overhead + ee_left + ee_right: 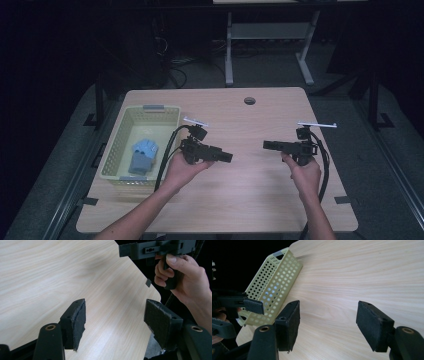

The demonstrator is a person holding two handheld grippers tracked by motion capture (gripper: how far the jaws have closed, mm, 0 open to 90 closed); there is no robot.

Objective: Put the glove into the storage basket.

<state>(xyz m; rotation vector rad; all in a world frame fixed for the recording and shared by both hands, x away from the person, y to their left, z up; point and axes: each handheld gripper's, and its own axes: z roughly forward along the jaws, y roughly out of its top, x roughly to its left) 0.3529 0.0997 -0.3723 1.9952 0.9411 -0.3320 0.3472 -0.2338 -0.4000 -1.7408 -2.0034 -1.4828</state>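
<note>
Facing each other over pale wood-grain counter [250, 190], left tongs [226, 157] and right tongs [269, 145] both wide, empty. Basket [116, 145] with blue cloth [143, 155] beside left tongs. Dark room beyond; no legible writing.

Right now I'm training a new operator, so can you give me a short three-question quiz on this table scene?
1. True or false: the blue cloth lies inside the basket.
2. Which side of the table does the basket stand on in the high view: A left, B middle, C right?
3. What do the left gripper and the right gripper hold between their jaws?

Key
1. True.
2. A.
3. Nothing; both stand open over bare wood, pointing toward each other.
</note>
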